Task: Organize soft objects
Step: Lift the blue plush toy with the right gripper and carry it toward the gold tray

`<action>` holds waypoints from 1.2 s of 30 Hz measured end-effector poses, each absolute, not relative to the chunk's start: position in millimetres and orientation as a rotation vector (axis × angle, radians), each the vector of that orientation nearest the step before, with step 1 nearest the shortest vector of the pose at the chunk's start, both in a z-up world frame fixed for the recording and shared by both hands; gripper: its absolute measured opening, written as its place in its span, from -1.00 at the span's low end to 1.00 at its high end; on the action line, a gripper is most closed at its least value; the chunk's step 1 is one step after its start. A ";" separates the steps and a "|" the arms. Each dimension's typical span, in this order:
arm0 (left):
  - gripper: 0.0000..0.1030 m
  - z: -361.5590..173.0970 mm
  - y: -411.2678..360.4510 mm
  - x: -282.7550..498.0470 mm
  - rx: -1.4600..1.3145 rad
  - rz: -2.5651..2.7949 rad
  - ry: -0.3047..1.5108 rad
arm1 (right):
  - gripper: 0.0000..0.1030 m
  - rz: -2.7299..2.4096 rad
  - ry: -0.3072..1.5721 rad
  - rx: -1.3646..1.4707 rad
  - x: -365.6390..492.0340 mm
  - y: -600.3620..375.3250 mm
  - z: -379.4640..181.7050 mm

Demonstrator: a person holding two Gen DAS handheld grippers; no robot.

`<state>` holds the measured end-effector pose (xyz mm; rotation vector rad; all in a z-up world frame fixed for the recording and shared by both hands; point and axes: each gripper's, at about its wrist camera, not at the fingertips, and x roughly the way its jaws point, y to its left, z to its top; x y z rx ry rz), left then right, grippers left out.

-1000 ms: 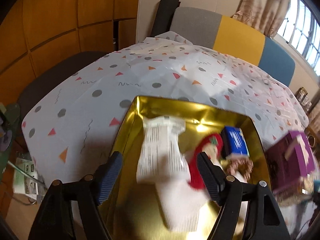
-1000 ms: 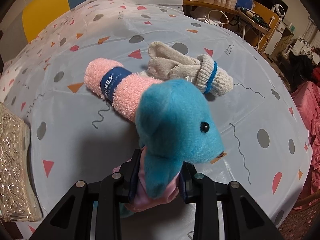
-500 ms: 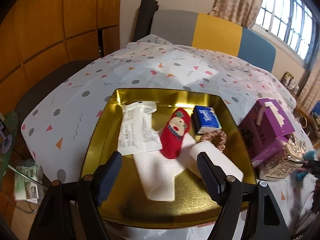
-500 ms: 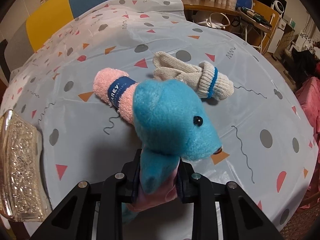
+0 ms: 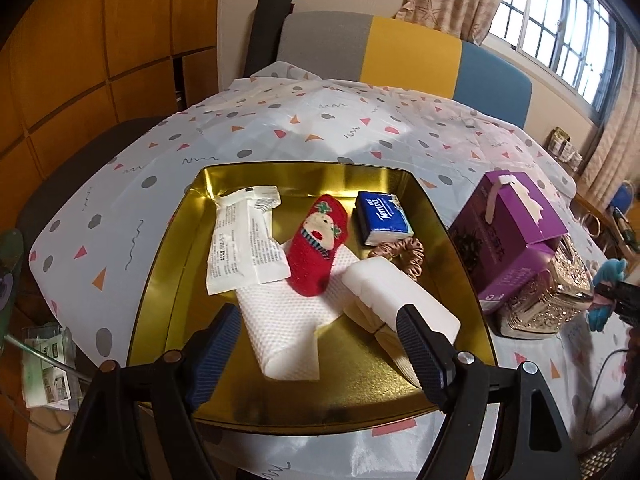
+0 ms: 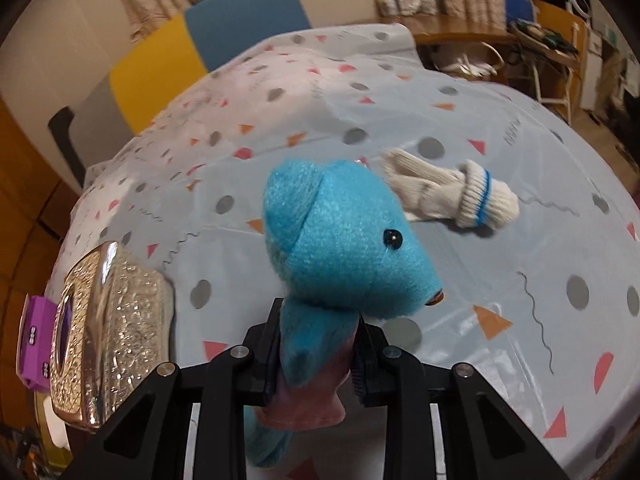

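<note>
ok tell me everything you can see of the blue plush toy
The blue plush toy is a fuzzy, bright blue animal with a rounded ear, a black bead eye and a brownish nose tip. Its lower body turns pinkish purple. The right gripper clamps it below the head, head upright, snout pointing right, above the patterned tablecloth. The left wrist view shows only a blue bit.

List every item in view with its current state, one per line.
gold tray: on table, open, partly filled
red sock: in tray, rolled
tissue pack: in tray, sealed
scrunchie: in tray
purple box: beside tray, flap raised
blue plush toy: lifted, gripped
white socks: on table, bundled
left gripper: open, empty
right gripper: shut on toy
</note>
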<state>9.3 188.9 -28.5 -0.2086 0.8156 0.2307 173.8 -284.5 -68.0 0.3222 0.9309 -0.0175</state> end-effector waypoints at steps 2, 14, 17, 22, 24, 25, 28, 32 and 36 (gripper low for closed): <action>0.57 -27.3 187.1 8.2 -0.201 0.225 0.812 | -0.47 0.001 0.942 0.324 175.3 -282.4 -69.9; 0.57 -19.5 189.4 -0.4 -0.177 0.218 0.787 | -0.47 -0.005 0.963 0.235 175.2 -260.9 -66.7; 0.57 -18.9 190.4 -4.2 -0.174 0.219 0.779 | -0.47 0.004 0.946 0.235 179.9 -254.4 -54.9; 0.57 -18.3 193.6 -8.4 -0.183 0.218 0.772 | -0.47 0.050 0.892 0.175 191.8 -227.8 -21.1; 0.57 -18.2 195.4 -9.8 -0.187 0.219 0.770 | -0.47 0.083 0.866 0.156 196.6 -212.8 -3.9; 0.57 -18.0 196.2 -10.3 -0.188 0.219 0.769 | -0.47 0.102 0.851 0.148 198.4 -204.4 5.3; 0.57 -18.6 198.8 -11.2 -0.191 0.225 0.767 | -0.47 0.177 0.799 0.113 201.2 -170.3 35.4; 0.57 -20.2 203.8 -13.3 -0.203 0.237 0.767 | -0.47 0.341 0.733 0.055 193.9 -106.3 72.9; 0.57 -22.3 208.8 -15.3 -0.211 0.246 0.769 | -0.47 0.519 0.716 -0.032 174.5 -33.7 86.3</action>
